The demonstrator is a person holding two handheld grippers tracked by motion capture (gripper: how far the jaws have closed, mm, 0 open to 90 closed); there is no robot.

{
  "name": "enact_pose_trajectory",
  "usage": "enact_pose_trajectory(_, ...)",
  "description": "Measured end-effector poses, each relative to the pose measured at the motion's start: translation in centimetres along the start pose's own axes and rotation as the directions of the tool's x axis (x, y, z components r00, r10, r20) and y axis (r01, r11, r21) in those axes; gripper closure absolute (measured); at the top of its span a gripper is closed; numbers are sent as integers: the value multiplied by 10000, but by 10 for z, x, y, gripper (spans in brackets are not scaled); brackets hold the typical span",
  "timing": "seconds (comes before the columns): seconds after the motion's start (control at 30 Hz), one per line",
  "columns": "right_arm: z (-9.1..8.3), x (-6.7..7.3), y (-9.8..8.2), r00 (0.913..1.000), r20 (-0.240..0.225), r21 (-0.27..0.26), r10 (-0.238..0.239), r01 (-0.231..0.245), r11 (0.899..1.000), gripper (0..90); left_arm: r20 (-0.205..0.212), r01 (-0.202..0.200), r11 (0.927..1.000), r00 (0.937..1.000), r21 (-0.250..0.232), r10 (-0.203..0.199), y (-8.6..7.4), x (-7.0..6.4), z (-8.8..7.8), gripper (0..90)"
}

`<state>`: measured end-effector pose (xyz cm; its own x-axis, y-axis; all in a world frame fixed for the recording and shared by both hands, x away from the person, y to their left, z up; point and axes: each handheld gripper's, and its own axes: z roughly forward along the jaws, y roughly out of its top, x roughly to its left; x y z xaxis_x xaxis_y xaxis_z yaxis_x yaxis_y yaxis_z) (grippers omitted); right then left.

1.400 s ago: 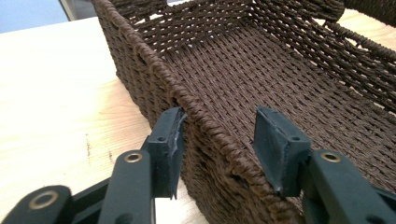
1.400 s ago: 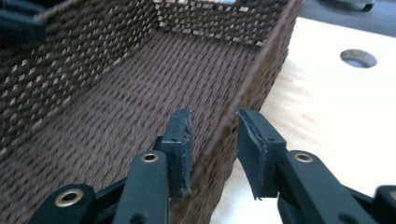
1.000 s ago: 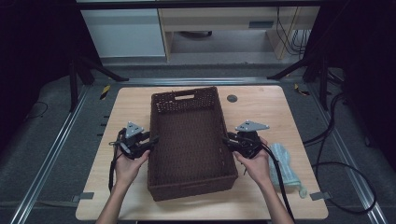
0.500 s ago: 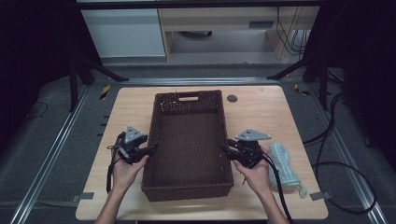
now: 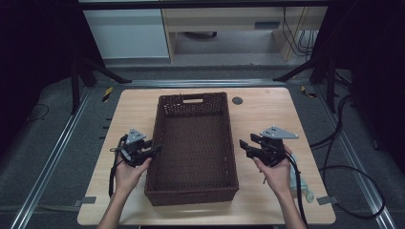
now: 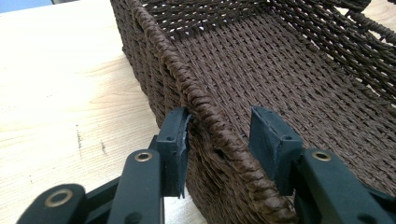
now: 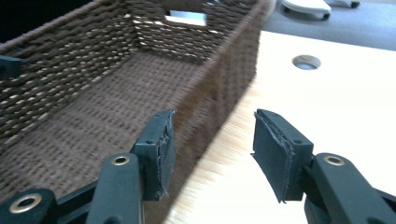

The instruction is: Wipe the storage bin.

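A dark brown woven basket (image 5: 191,102) stands empty in the middle of the wooden table. My left gripper (image 5: 156,149) straddles its left rim (image 6: 159,42). In the left gripper view the left gripper (image 6: 219,135) has just been closing: the outer pad touches the wall and the inner pad stands a little off the rim. My right gripper (image 5: 243,146) hovers just right of the basket's right wall (image 7: 233,65). In the right gripper view the right gripper (image 7: 215,140) has just been opening, and nothing is between its pads.
A clear plastic bag (image 5: 298,179) lies on the table by the person's right forearm. A round cable hole (image 5: 237,100) sits behind the basket at the right. Black cables (image 5: 344,167) trail over the floor to the right of the table.
My right gripper has let go of the basket's right rim, opened and drawn back to the right. The left gripper has stayed at the left rim. The basket has straightened slightly.
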<state>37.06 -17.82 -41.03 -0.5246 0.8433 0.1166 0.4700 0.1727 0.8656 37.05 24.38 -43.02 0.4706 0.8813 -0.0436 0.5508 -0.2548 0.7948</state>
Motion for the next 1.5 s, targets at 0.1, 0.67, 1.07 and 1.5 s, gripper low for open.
enact_pose_trajectory(0.1, -1, -9, -4, 9998, 151, 136, 120, -122, 9998, 446, -92, -81, 10000, 9999, 10, 81, 0, -1, 0, 571)
enact_pose_trajectory(0.67, -11, -23, -17, 9966, 819, 491, -98, 58, 9988, 458, -74, -177, 9998, 9998, 90, 177, 1, -2, 0, 574)
enact_pose_trajectory(1.07, -36, -47, -36, 9913, 1232, 336, 470, -515, 9981, 438, -63, -146, 9999, 9999, 69, 146, 0, -2, 0, 573)
enact_pose_trajectory(1.5, -49, -60, -53, 9792, 1945, 405, 577, -668, 9969, 340, -17, -130, 9999, 9999, 78, 130, 1, -1, 0, 572)
